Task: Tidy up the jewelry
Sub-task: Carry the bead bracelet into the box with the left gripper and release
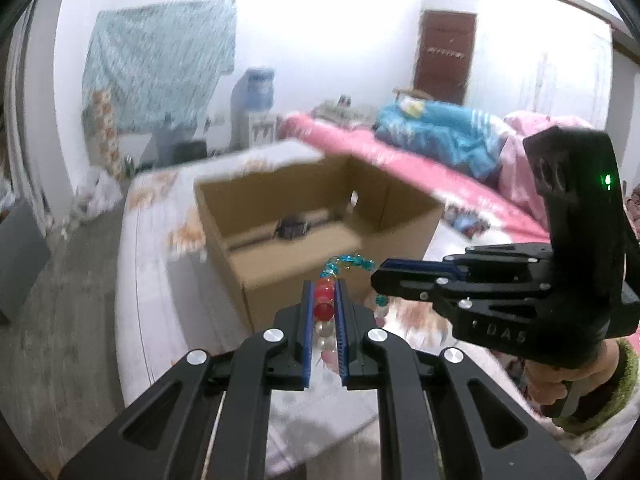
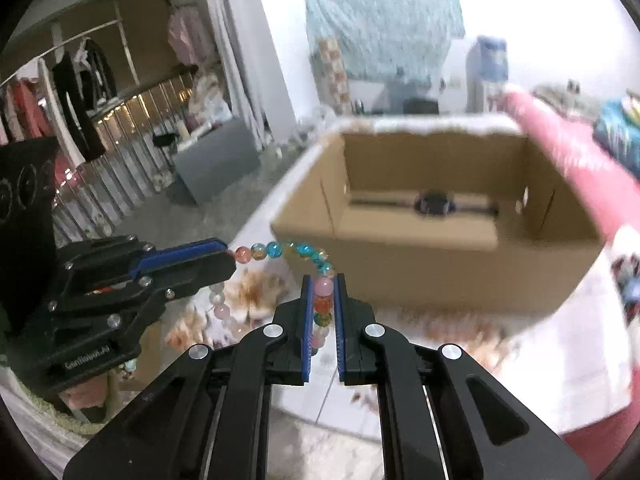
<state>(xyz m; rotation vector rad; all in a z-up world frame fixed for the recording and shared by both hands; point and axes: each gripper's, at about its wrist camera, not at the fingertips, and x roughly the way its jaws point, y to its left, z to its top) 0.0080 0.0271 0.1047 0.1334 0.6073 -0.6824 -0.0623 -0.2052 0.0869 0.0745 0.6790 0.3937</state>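
While the left wrist view blurs the room, the left gripper [image 1: 324,292] has its fingers clamped on a bead string [image 1: 325,300] of red and pale beads, just before the open cardboard box [image 1: 304,264] on the worktop [image 1: 152,280]. From the right wrist, the right gripper [image 2: 323,292] pinches the same string's pink and orange beads

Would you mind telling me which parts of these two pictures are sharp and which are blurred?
Left wrist view: the left hand-held gripper and bead bracelet are sharp; the cardboard box and bed smear. Right wrist view: the right hand-held gripper is sharp, the box blurred, the wall washed out.
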